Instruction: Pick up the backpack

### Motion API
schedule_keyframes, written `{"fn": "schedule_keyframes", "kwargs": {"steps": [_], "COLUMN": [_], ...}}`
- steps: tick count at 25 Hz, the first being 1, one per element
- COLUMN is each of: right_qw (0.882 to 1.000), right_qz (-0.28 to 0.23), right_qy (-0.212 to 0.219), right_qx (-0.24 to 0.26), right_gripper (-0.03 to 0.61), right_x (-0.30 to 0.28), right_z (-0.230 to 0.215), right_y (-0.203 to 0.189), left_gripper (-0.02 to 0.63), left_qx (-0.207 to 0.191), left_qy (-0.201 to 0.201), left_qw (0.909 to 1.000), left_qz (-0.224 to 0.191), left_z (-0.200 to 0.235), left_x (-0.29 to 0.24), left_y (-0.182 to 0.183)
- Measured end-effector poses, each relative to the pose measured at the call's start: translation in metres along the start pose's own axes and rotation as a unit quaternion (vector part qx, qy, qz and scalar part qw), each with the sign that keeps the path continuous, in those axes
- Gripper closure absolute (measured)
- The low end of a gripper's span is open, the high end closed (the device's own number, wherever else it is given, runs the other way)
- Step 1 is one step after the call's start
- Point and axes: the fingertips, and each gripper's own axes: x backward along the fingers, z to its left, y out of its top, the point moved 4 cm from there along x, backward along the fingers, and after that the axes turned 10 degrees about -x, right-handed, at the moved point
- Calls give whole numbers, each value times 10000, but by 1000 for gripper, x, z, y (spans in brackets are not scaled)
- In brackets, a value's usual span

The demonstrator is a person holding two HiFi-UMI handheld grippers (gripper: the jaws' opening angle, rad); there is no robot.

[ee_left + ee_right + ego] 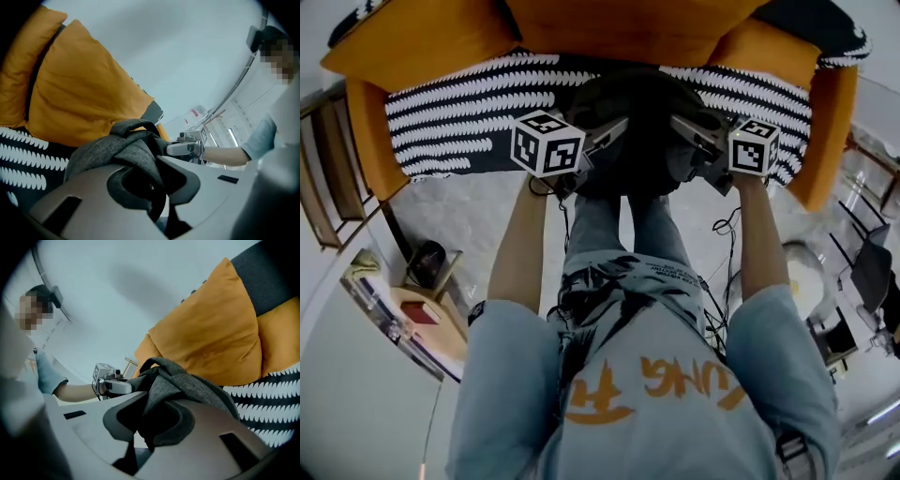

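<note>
A dark grey backpack point(639, 117) sits in the upper middle of the head view, at the front edge of an orange sofa point(366, 141) whose seat is covered by a black-and-white patterned throw point(459, 122). The left tool point(605, 136) comes in from the left of the frame and the right tool point(686, 127) from the right. Each meets a side of the pack, so the pack is held between them. The person's forearms run up from the bottom of the frame to the tools, with jeans-clad legs between them.

In the left gripper view the jaws are pressed together on a fold of the grey fabric, which bunches up out of the gap between them. The pack's top loop point(135, 124) stands just behind, and an orange cushion point(84, 89) fills the upper left. The other tool shows at centre right, touching the far side of the pack.

The right gripper view mirrors this. Its jaws pinch a thick fold of the same grey fabric, the orange cushions are in the upper right, and the striped throw is at the right edge.

Whether the pack's underside is clear of the seat cannot be told. Cables point(727, 225) trail over the pale floor point(478, 216) below the sofa.
</note>
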Motion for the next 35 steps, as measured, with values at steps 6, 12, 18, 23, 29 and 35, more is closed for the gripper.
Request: {"fn": "schedule_keyframes", "kwargs": {"steps": [6, 12, 18, 23, 29, 35], "right_qw": [9994, 9974, 9902, 9808, 9630, 9270], "right_qz": [-94, -351, -692, -1049, -1456, -1944], "right_qy": [334, 518, 910, 1019, 1147, 1063], "right_qx": [89, 365, 803, 1292, 1959, 3026], "right_gripper": [545, 545, 543, 543, 541, 537], "right_x": [12, 32, 39, 61, 87, 124], "right_z": [44, 101, 140, 174, 227, 292], "right_y": [-31, -45, -26, 5, 47, 95], "left_gripper": [549, 551, 551, 551, 551, 551], "left_qx": [38, -163, -777, -1308, -2139, -3117], "left_qy": [-25, 153, 113, 136, 202, 387], "left_qw": [10000, 9988, 9949, 9874, 9696, 9348], "left_qz": [-59, -436, -627, -875, -1171, -1656], "left_z": [-47, -102, -119, -142, -171, -220], "left_x": [30, 62, 88, 102, 126, 155], "left_y": [-12, -4, 30, 76, 140, 213]}}
